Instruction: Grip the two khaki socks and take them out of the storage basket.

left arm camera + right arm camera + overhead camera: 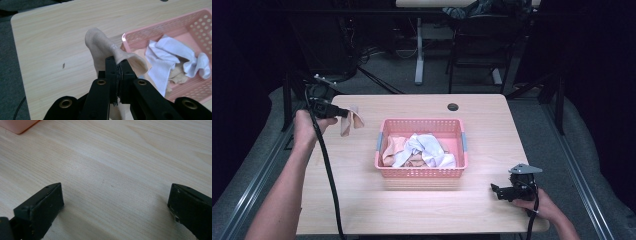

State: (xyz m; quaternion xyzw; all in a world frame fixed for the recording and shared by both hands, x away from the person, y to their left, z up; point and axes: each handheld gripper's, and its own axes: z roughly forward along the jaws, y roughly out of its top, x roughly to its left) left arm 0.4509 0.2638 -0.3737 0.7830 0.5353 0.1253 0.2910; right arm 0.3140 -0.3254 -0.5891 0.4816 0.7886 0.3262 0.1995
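While the left gripper [343, 113] is held above the far-left part of the pale wood-grain table [412, 205], its jaws are pressed fully together on a small beige fabric sock [350, 120], which hangs from them clear of the tabletop. In the high view the sock is well to the left of the pink perforated plastic basket [421, 172], which stands near the table's middle. The left gripper view gives the detail of the grip: the two black jaws meet with a fold of the sock's cuff pinched between them, the rest of the sock [103, 47] drooping beyond and below the jaw tips. That view also looks into the basket [160, 32], where crumpled white cloth pieces [172, 53] lie over further beige ones [178, 75].

The right gripper [498, 191] rests at the near-right edge of the table, well apart from the basket, with the person's hand around its body. Its jaw spacing is hard to read from above; the right gripper view settles it, with both jaws spread wide over bare wood and nothing between them. A corner of the basket [18, 126] appears at that view's upper left.
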